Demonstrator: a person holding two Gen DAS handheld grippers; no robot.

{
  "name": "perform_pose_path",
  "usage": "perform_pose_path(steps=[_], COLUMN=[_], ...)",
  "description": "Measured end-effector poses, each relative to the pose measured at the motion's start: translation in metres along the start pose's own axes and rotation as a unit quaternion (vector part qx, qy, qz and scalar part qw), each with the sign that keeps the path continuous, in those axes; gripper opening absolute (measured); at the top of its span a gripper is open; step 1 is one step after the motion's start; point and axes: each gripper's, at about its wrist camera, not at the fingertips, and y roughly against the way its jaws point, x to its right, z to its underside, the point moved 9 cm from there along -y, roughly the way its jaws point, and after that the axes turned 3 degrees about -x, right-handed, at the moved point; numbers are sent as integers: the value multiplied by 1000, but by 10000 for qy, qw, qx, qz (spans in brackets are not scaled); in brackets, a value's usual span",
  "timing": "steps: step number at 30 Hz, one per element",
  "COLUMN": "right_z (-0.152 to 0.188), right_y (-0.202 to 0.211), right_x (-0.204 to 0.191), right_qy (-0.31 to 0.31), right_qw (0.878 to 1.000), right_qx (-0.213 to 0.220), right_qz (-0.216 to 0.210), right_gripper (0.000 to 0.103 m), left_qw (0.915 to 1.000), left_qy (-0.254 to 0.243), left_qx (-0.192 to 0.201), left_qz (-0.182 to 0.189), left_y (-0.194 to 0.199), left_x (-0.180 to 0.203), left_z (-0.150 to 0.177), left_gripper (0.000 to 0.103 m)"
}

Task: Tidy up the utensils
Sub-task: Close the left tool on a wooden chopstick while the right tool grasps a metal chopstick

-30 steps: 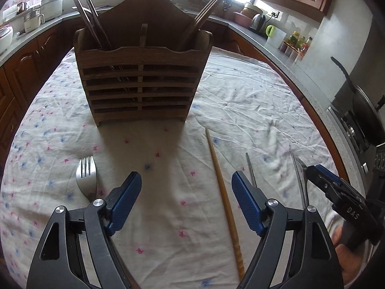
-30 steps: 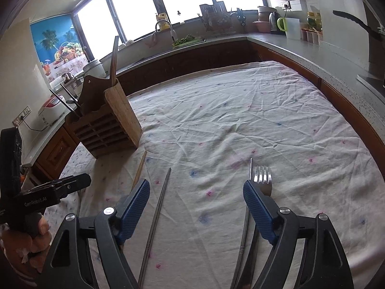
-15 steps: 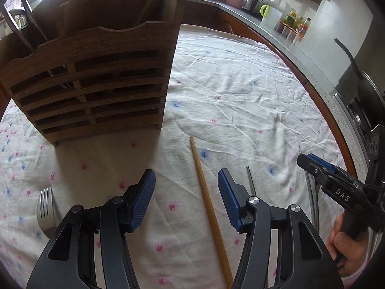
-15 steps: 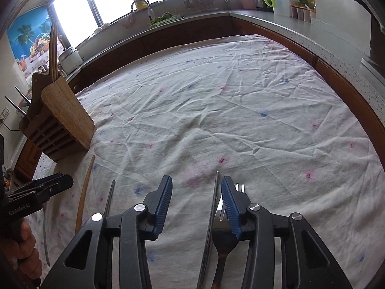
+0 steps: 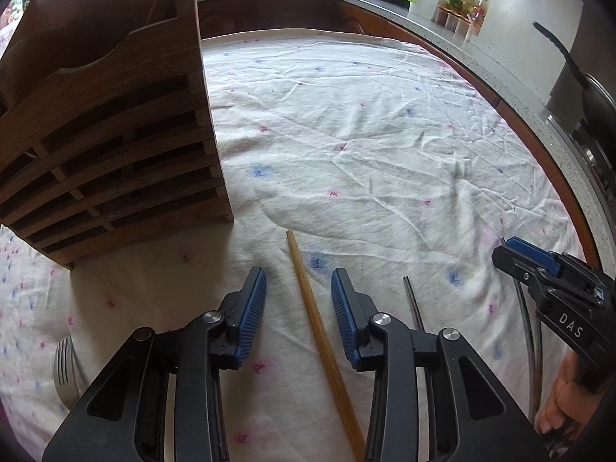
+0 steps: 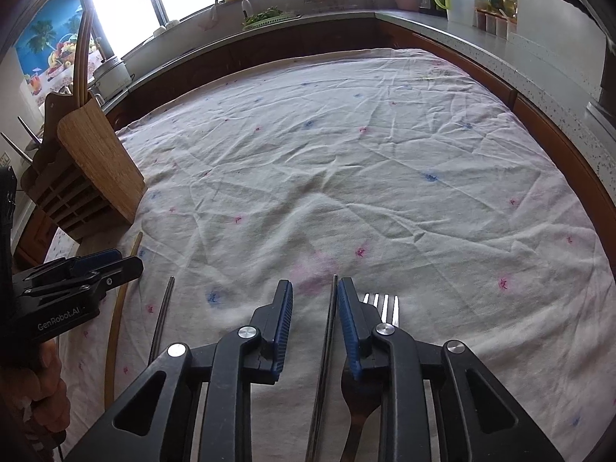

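On cloth (image 6: 385,154), two forks (image 6: 381,308), three chopsticks (image 5: 319,331).

Both grippers tilt steeply downward, the left gripper (image 5: 298,294) and right gripper (image 6: 315,300) with jaws just closing yet parted, fingertips toward twelve o'clock.

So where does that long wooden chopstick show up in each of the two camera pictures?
Left wrist view: wooden chopstick lies bottom centre, between the left gripper's fingers.
Right wrist view: far left, partly behind the left gripper.
Shared landmark: the wooden utensil holder.
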Motion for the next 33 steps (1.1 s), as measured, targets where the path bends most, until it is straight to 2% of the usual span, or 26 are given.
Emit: perform_pose_path(steps=[1, 4, 5, 6, 7, 11, 16, 26, 33], right_z=[1, 2, 3, 3, 2, 4, 2, -13, -21], right_y=[0, 1, 1, 2, 1, 8, 33, 97, 131], right_x=[0, -2, -2, -1, 0, -2, -11, -41, -62], right_qy=[20, 118, 123, 96, 27, -173, -204, -62, 118], right_qw=[10000, 9997, 9996, 9995, 9998, 9998, 9988, 9928, 9878], right_qx=[8, 60, 79, 88, 78, 88, 315, 944, 1283], right_qz=[20, 208, 259, 276, 194, -101, -318, -738, -876], right_gripper=[26, 22, 19, 10, 5, 4, 4, 4, 4], left_qw=[10000, 9999, 9999, 9999, 9999, 9998, 9988, 9905, 9835], left_qy=[-41, -113, -131, -130, -107, 51, 189, 626, 774], left_qx=[17, 49, 51, 56, 56, 16, 184, 820, 1290], left_qz=[-23, -54, -64, -60, -35, 207, 424, 905, 1004], left_y=[0, 0, 1, 1, 2, 10, 35, 114, 160], left_x=[1, 2, 2, 2, 1, -2, -8, -28, -39], left_z=[0, 2, 2, 3, 4, 13, 23, 29, 32], left_gripper=[19, 8, 8, 7, 5, 4, 4, 4, 4])
